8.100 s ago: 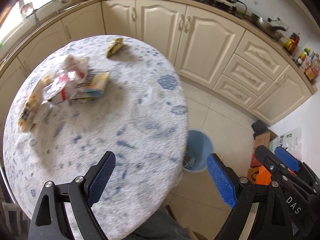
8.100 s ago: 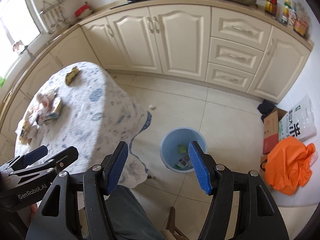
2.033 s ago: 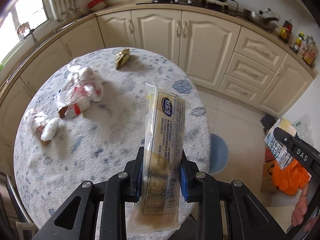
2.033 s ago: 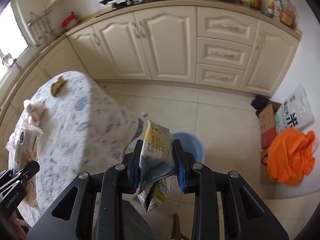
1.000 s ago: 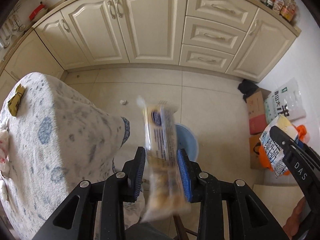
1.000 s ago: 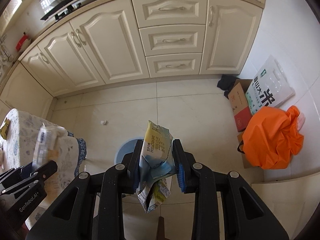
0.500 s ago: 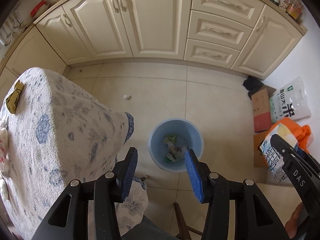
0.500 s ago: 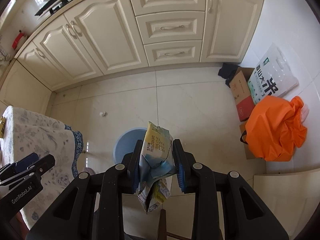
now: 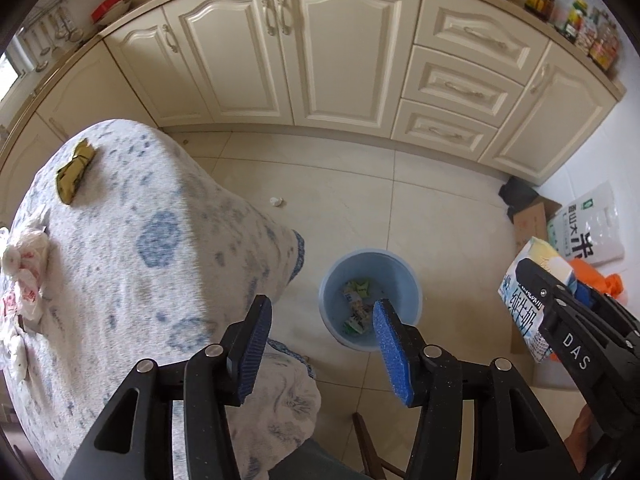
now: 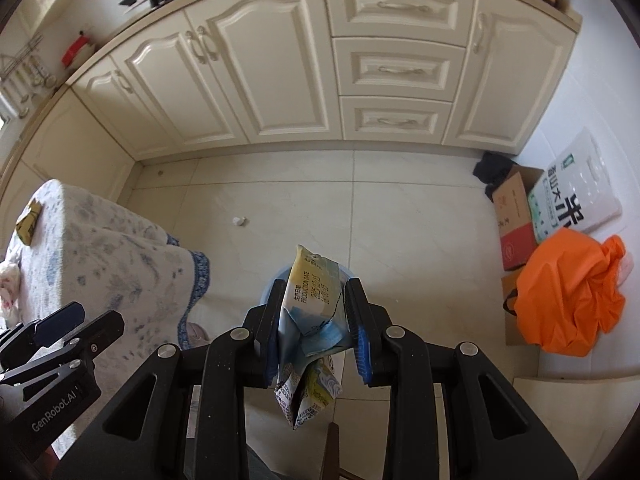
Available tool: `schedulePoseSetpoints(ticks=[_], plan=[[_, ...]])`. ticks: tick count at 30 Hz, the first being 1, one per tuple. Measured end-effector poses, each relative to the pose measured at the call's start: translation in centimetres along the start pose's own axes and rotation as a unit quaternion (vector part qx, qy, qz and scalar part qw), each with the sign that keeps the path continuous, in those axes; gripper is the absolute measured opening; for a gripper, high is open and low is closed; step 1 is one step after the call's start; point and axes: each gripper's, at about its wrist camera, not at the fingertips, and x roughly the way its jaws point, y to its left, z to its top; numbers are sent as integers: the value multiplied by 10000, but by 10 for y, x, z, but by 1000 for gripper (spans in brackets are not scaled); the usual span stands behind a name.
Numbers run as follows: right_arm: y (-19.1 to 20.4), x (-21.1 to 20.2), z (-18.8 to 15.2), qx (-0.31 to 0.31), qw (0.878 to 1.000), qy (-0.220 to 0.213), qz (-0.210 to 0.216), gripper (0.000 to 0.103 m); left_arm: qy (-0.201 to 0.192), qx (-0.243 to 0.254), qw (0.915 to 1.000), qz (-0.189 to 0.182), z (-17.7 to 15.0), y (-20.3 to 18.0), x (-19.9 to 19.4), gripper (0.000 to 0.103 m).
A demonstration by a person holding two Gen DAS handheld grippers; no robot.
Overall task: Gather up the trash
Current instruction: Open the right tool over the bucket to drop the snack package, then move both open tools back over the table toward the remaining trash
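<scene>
My left claw (image 9: 320, 344) points steeply down over the kitchen floor, its jaws opening with nothing between them; past its blue pads (image 9: 390, 350) I look straight into the pale blue bin (image 9: 404, 276), which stands on the tiles just beside the hanging edge of the cloth-covered tabletop (image 9: 132, 264). A few wrappers (image 9: 356, 306) already lie on the bin's bottom. My right claw (image 10: 316, 320) is pressed onto a crumpled snack packet (image 10: 316, 288) — yellow and white at the top, blue lower down, its printed end dangling below the jaws — and the packet hides nearly all of the bin in that view, so only a sliver of blue rim shows behind it. From the left view the same packet and right claw appear at the far right, apart from the bin. More trash is still on the tabletop: a folded yellow-green wrapper (image 9: 74, 172) near the far edge, and a heap of white and red crumpled bags (image 9: 22, 276) at the left edge. A small white scrap (image 9: 276, 201) lies on the floor between the tabletop and the cream cabinets (image 9: 312, 52). Off to the right, against the wall, sit a cardboard box (image 10: 516, 216), a white printed sack (image 10: 572, 188) and an orange plastic bag (image 10: 568, 292).
</scene>
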Motion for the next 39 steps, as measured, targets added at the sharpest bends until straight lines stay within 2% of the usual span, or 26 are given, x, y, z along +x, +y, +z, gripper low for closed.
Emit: schedulePoseSetpoints(ticks=[1,3,5,6,9,17,39], plan=[[4,0,1,-29,10000,5,38,31,-24,-51,10000,31,-2,4,-2,50],[13,1,4,-71,9998,108,125,38,-39,-128,9999,70,-4,11,-7,50],[19,2,6,-71,9996,192,199,67,-39,-209,9997,80,-7,16,-9,50],[20,2,6,-67,9996,149,211,69,-45,-241,9997,90,-9,19,-11,50],[27,2,4,-131,9998,137,71,71,-54,-292,9994,165,-11,25,-14,50],[31,3,-2,-183,9994,264,87,71,-45,-390,9992,90,-12,33,-18,50],[28,-15,-15,-181,9995,235,83,71,-150,-400,9990,99,-29,34,-44,51]])
